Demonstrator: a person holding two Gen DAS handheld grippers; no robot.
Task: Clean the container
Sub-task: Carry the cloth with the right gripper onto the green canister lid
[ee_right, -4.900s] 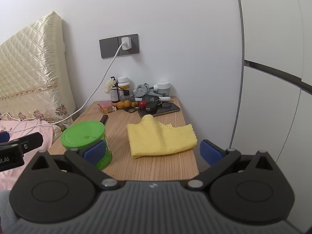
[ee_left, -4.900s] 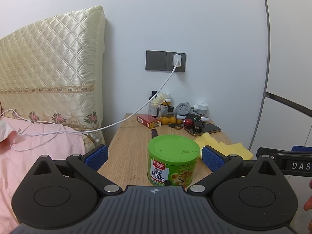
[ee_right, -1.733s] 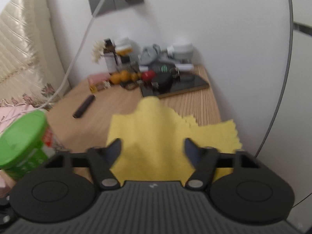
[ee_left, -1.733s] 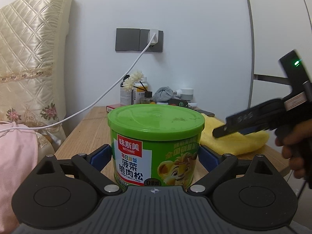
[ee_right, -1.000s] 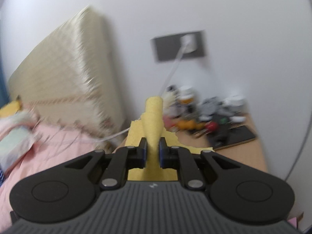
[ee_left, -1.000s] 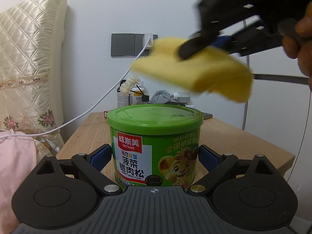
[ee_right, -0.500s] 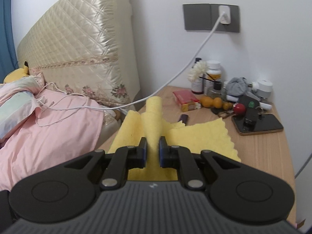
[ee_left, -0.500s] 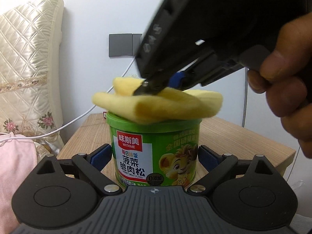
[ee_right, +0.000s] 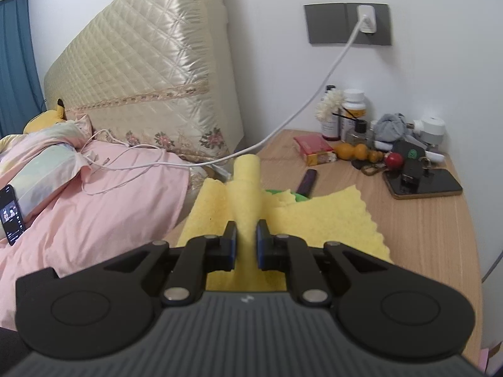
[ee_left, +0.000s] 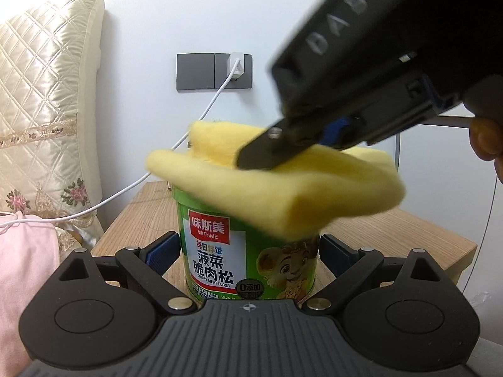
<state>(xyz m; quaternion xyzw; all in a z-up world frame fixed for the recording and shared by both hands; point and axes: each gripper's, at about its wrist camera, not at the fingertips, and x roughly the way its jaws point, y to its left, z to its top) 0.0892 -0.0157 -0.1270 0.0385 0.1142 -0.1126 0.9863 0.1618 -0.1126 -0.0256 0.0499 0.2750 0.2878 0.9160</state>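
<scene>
A green can of meat floss (ee_left: 248, 260) stands on the wooden bedside table (ee_left: 393, 235). My left gripper (ee_left: 248, 253) holds it between its blue pads. My right gripper (ee_right: 246, 242) is shut on a fold of the yellow cloth (ee_right: 314, 216). The cloth lies over the can's lid in the left wrist view (ee_left: 283, 185). Only a sliver of the green lid (ee_right: 283, 194) shows past the cloth in the right wrist view. The right gripper's black body (ee_left: 377, 72) hangs over the can from the upper right.
Small items crowd the back of the table: bottles (ee_right: 352, 113), a red box (ee_right: 314, 149), oranges (ee_right: 358, 152), a phone (ee_right: 424, 185), a dark lighter (ee_right: 306, 182). A white cable (ee_right: 298, 119) runs from the wall plug to the pink bed (ee_right: 94, 204) at left.
My right gripper has brought the yellow cloth down onto the can's lid and slid it toward the front right. The can and my left gripper have stayed put.
</scene>
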